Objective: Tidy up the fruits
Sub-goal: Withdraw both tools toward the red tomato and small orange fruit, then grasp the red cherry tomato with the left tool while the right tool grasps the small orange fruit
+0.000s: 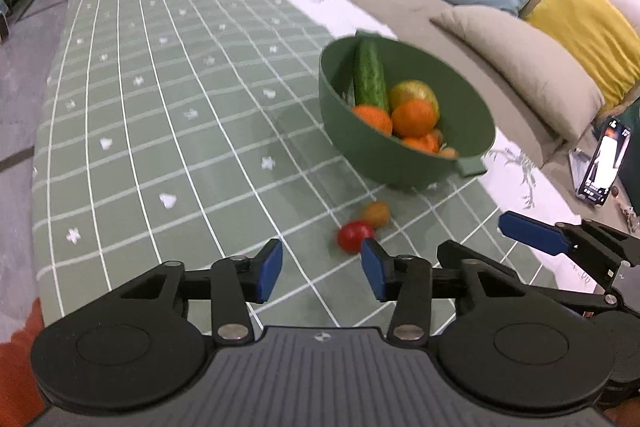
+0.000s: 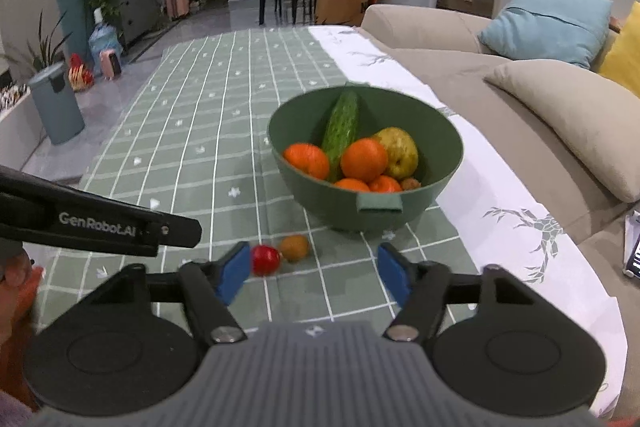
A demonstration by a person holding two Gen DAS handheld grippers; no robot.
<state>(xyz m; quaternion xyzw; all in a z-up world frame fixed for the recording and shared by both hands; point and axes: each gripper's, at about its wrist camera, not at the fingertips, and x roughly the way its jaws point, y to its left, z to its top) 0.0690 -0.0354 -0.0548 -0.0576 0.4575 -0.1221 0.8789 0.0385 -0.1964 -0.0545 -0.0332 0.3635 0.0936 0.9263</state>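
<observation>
Right wrist view shows my right hand-held gripper (image 2: 312, 277) low over the green checked worktop (image 2: 192, 147), its blue pads spread with nothing between them; the small red fruit (image 2: 265, 259) sits just beyond the left pad, at lower centre of the frame, touching or almost touching a small brownish-orange fruit (image 2: 294, 247) to its right. Behind both, mid-frame, stands the green bowl (image 2: 384, 215), already holding a cucumber (image 2: 342, 129), several oranges (image 2: 364, 159) and a yellow-green pear-like fruit (image 2: 400, 151). In the left wrist view my left hand-held gripper (image 1: 322, 273) is likewise spread and empty, with the red fruit just past its right pad. I judge the step in hand to be collecting the two loose fruits for the bowl, with neither yet grasped. Next, one gripper should centre its pads around the red fruit, which now lies off to one side of each gap, then close gently. The fruit is round and looks likely to roll, and the two grippers are near one another, so only one should go in.
</observation>
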